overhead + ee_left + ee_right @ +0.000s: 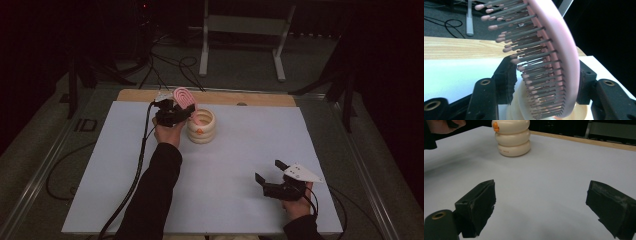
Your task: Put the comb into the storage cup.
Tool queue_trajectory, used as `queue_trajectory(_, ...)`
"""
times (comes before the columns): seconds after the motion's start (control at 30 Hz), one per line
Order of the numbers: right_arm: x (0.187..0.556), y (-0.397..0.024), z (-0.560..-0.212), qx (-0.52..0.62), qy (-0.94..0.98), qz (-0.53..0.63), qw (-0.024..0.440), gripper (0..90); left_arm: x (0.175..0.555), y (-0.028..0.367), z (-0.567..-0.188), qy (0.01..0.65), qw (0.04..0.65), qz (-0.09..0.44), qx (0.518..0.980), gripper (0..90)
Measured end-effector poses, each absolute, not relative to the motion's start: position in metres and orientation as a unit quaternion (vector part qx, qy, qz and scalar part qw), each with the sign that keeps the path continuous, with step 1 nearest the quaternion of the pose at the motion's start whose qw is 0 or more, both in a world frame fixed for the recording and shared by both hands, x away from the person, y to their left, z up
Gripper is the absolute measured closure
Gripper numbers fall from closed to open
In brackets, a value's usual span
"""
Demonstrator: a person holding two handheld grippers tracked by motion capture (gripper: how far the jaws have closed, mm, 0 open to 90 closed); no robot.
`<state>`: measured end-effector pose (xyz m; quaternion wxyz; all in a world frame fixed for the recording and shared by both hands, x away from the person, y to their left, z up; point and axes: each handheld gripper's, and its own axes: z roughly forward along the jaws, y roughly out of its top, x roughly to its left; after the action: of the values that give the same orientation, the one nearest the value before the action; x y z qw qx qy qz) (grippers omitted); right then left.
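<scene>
**Operator:** Presently, my left gripper [176,111] stood near the far edge of the white sheet [225,165], with the pink hairbrush [186,98] between its jaws, bristles toward the left pad [506,80]. The brush stood handle-down in the cream ribbed holder [201,126], which sat just beside that gripper, left of centre. I could not tell whether the pads pressed on the brush head or merely flanked it.

**Reviewer:** And the other tool?

**Operator:** My right gripper [272,172] hovered released near the front right corner, jaws spread wide, nothing between them, well apart from the holder.

**Reviewer:** Risks from that state?

**Operator:** In my judgement, the brush could lean or tip out if the left jaws let go before the handle seated fully. A sideways pull on withdrawal could snag the bristles on a pad and topple the light holder.

**Reviewer:** Obstructions?

**Operator:** None on the sheet between the grippers. A cable [135,175] trailed along my left sleeve [152,195], and a wooden strip [250,98] bordered the far edge.
</scene>
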<state>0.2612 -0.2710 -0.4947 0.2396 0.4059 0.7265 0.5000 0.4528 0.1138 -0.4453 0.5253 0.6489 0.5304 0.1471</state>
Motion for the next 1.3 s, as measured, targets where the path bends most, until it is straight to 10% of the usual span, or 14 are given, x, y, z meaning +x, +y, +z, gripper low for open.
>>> queue_trajectory(0.93,0.261,-0.270,-0.495,0.405,0.728,0.498,0.240,9.1,0.441,0.119,-0.437,0.509,0.473,0.187,0.694,3.4)
queue_trajectory(1.3,0.261,-0.270,-0.495,0.404,0.729,0.498,0.240,9.1,0.432,0.121,-0.437,0.487,0.455,0.210,0.715,0.4)
